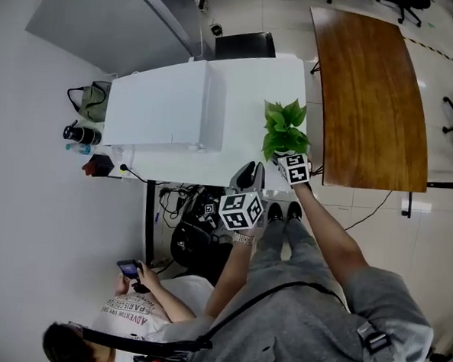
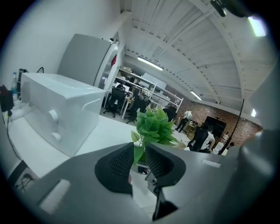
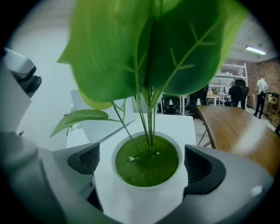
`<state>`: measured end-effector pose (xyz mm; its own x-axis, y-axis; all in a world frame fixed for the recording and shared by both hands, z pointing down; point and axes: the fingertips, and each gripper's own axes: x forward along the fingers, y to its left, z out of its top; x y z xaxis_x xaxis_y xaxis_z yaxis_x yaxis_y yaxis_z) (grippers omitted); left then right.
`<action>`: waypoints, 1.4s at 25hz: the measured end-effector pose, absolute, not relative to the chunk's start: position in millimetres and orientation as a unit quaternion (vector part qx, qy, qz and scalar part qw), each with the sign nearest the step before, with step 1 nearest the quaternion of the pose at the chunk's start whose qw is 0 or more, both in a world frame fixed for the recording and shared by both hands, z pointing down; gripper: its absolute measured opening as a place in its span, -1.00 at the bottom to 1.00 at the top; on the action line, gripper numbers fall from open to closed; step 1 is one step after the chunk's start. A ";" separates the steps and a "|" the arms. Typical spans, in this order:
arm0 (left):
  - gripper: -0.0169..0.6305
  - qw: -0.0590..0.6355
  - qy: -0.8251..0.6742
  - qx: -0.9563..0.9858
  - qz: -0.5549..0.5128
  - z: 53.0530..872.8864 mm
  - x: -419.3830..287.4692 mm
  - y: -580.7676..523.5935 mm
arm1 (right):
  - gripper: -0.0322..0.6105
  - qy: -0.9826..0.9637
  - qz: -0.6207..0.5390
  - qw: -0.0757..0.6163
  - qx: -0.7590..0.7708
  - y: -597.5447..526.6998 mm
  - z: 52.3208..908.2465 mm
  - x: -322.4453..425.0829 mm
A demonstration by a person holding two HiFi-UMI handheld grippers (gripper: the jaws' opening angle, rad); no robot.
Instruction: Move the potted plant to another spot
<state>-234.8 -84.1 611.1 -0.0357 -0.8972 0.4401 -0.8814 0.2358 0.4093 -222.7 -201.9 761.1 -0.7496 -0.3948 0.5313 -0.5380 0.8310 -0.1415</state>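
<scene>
The potted plant, green leaves in a white pot, stands at the near edge of the white table. My right gripper reaches it from the near side. In the right gripper view its jaws stand wide on either side of the pot, the black pads level with the rim, and I see no squeeze on the pot. My left gripper hovers just left of the plant at the table's edge. Its jaws are nearly together with nothing between them; the plant shows beyond them.
A large white box fills the left half of the white table. A brown wooden table stands to the right across a narrow gap. Cables and bags lie under the table's near edge. A seated person with a phone is at lower left.
</scene>
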 end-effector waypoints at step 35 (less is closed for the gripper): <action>-0.65 0.317 -0.602 0.732 0.032 623.9 -85.1 -190.0 | 0.82 -0.850 0.176 0.271 0.417 -332.6 800.0 43.0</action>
